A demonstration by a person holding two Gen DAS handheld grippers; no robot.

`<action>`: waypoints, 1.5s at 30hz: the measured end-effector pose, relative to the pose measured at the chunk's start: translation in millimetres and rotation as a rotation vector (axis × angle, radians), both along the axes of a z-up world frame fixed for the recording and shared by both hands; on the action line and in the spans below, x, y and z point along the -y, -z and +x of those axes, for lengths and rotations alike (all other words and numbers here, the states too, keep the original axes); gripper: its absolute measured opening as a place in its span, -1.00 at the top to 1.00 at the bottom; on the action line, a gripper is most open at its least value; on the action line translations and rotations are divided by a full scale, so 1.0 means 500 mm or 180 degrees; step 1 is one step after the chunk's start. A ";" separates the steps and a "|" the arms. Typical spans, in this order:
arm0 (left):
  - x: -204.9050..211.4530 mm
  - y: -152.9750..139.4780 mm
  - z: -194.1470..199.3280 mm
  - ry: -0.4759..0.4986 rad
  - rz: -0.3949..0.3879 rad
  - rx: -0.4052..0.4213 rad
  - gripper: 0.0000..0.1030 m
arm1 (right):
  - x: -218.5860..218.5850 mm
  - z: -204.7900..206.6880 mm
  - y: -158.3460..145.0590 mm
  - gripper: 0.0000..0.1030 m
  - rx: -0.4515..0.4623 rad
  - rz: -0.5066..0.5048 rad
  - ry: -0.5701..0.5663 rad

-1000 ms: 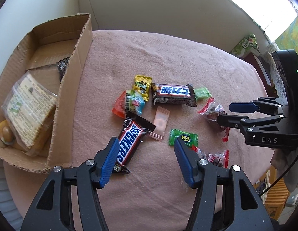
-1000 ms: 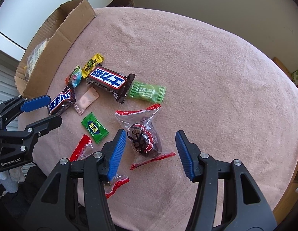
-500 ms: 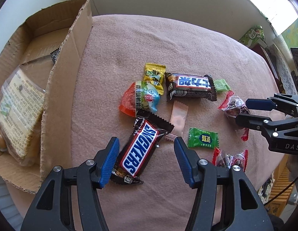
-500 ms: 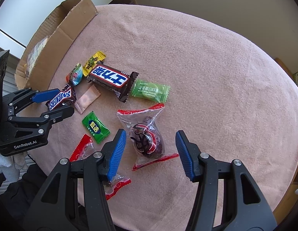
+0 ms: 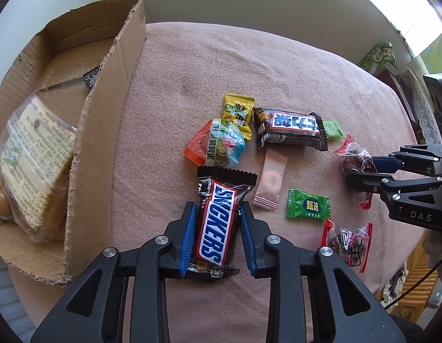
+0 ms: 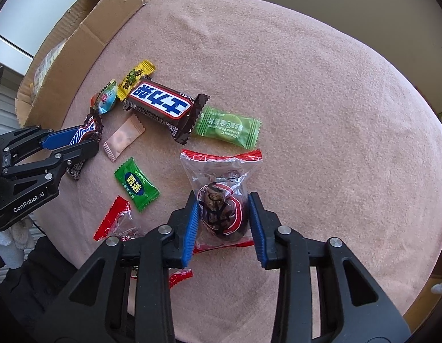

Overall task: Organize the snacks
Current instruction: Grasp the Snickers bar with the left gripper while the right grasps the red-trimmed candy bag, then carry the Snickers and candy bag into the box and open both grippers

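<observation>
The left tool point(image 5: 216, 234) has just been closing and now clamps the Snickers bar point(image 5: 218, 223) between its blue pads, near the tabletop's point(image 6: 321, 100) near edge. The right tool point(image 6: 223, 220) has likewise been closing, its pads pressing the sides of a clear red-trimmed packet point(image 6: 222, 200). Beyond lie a green candy point(image 5: 308, 205), a pink sachet point(image 5: 271, 184) and a dark chocolate bar point(image 5: 291, 128). A cardboard box point(image 5: 104, 131) stands at the left edge.
</observation>
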State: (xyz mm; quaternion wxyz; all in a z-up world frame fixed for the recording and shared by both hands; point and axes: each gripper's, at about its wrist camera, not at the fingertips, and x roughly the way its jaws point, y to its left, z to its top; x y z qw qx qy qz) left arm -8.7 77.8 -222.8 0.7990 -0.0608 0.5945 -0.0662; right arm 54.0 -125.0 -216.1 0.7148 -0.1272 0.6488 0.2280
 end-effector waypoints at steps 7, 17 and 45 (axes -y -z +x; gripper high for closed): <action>-0.019 -0.017 -0.014 -0.0055 -0.0078 0.0032 0.46 | 0.000 -0.004 -0.011 0.34 0.0049 0.0027 0.0020; -0.053 -0.078 -0.040 -0.0094 -0.0213 0.0166 0.47 | 0.035 0.003 -0.069 0.34 0.0149 0.0182 0.0093; -0.258 -0.191 -0.050 -0.0786 -0.0181 0.0596 0.47 | -0.247 0.066 -0.198 0.34 0.0525 0.0487 -0.0609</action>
